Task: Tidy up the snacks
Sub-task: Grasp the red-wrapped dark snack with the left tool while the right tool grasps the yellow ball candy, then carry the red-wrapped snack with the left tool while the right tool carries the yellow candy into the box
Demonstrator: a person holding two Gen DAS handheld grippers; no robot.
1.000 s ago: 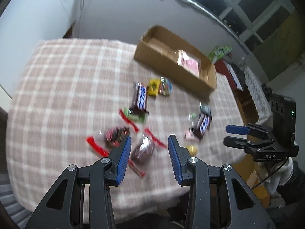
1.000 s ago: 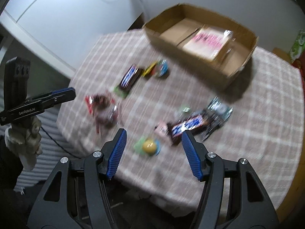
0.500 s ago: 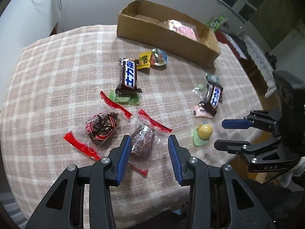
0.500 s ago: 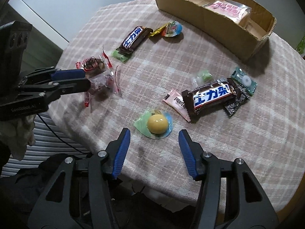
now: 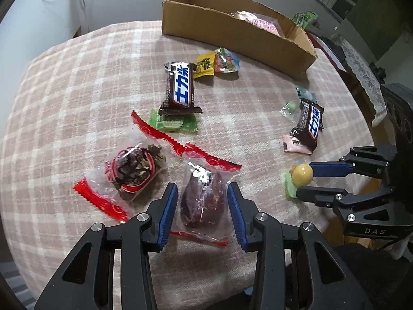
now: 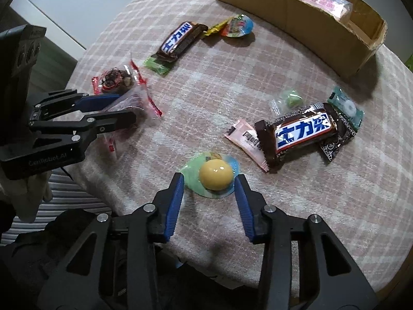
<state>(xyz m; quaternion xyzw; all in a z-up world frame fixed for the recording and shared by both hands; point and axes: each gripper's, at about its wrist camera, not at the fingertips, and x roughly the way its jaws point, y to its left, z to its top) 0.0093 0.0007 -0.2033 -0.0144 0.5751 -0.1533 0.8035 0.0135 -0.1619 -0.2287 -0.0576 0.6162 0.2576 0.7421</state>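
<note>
In the left wrist view, the left gripper [image 5: 202, 206] has its fingers apart on either side of a clear packet with a dark red-brown snack [image 5: 201, 201], which lies flat on the checked tabletop [image 5: 77, 77]. The fingers straddle the packet's wide body, probably so that closing pinches the bulk and not the thin crimped ends; whether the pads already touch the film cannot be told. A second clear packet with a red seal [image 5: 134, 170] lies just to the left, and a chocolate bar [image 5: 180, 87] rests partly on a green sachet [image 5: 173, 124] farther off. The cardboard box [image 5: 232, 31], seemingly the destination, stands at the far edge with a pink packet [image 5: 263, 23] inside; its floor is mostly hidden behind the near wall.

In the right wrist view, the right gripper [image 6: 209, 186] also has its fingers spread, bracketing a yellow jelly cup [image 6: 215, 174] sitting dome-up on its round lid. The dome gives the only raised part to grip, which likely explains the approach. A second chocolate bar [image 6: 302, 130] lies over several small sachets, hiding most of them, and the box's right end is cut off by the frame.
</note>
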